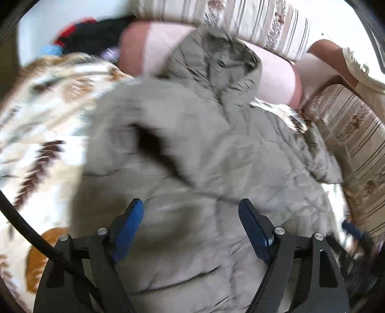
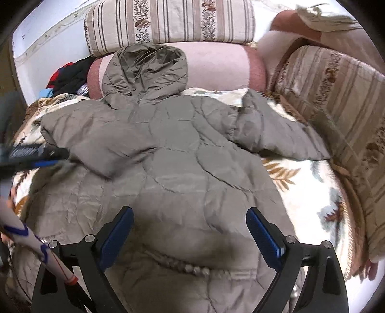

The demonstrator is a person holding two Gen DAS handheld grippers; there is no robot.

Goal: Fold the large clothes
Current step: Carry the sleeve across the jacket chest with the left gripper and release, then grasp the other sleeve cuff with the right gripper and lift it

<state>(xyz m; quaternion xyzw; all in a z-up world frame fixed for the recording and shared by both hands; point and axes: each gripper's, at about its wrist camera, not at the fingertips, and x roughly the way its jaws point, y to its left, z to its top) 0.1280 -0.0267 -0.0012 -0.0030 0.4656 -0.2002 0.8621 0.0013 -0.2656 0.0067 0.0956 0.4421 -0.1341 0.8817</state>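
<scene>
Lay spread on the leaf-print blanket [image 2: 300,192], hood [image 2: 146,69] against the pink cushion [image 2: 216,65]: grey puffer jacket [image 2: 173,168]. Hovered above its hem, spread wide and empty: left gripper [image 1: 191,224], right gripper [image 2: 190,228]. Left bare blanket beyond the jacket's right edge.

Sofa corner with bedding and a heap of clothes

A leaf-patterned blanket [image 2: 300,183] in cream, brown and pale blue covered the seat – its print showed blurred in the left wrist view [image 1: 43,134]. Behind it lay a pink bolster [image 2: 216,65], and above that a striped, flower-printed back cushion [image 2: 168,21]; a matching striped cushion [image 2: 336,101] ran along the right side. At the far left, against the white wall [image 2: 48,53], sat a pile of dark, red and light-blue clothes [image 2: 67,77].
</scene>
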